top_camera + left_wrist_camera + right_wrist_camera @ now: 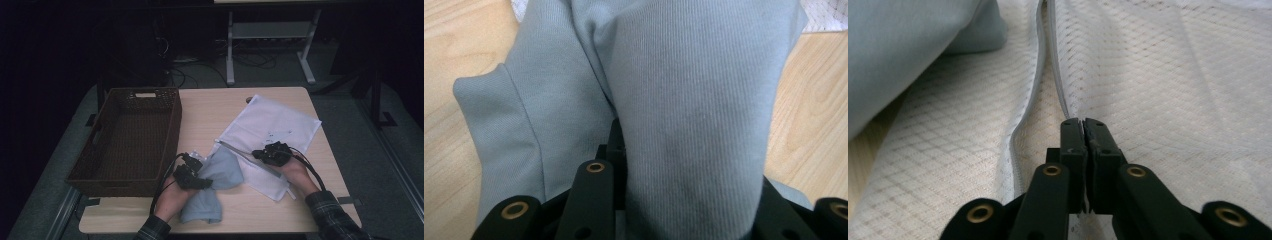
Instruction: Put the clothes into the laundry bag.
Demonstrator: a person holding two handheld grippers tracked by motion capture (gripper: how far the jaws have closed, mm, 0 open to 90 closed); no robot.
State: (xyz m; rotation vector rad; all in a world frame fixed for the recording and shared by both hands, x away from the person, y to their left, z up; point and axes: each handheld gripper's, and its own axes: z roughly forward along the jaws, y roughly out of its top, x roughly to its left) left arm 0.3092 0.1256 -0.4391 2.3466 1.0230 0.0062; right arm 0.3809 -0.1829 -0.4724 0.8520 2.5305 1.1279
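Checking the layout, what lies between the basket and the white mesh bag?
In the high view, the blue cloth and the left gripper lie between basket and mesh bag.

The grey cloth (664, 100) drapes over the left gripper (624, 145), hiding one jaw's tip.

No legible text, label, brand or number found. Small dark marks on the white mesh laundry bag (272, 125) are too blurred to read.
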